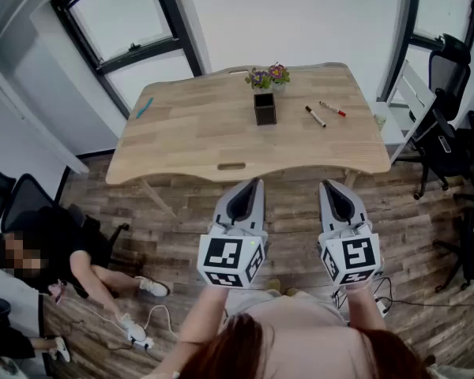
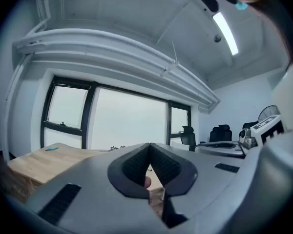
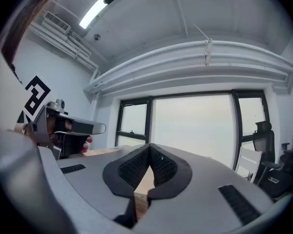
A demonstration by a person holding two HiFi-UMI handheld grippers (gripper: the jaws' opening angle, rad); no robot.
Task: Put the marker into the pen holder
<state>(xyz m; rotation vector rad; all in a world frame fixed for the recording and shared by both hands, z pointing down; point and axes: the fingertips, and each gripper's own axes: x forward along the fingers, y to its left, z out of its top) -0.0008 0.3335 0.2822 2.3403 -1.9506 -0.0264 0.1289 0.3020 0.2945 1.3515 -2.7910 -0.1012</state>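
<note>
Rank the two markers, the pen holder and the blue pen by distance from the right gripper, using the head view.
From the right gripper:
1. On the right: dark-capped marker and red-capped marker, too close to call.
2. In the centre: pen holder.
3. At the far left: blue pen.

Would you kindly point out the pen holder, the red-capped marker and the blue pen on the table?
pen holder (image 1: 265, 110), head view, front wall.
red-capped marker (image 1: 332, 108), head view, mid-barrel.
blue pen (image 1: 144, 107), head view, mid-length.

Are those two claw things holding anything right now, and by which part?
Nothing is held. The left gripper and right gripper are both shut, empty; a marker lies on the table.
</note>
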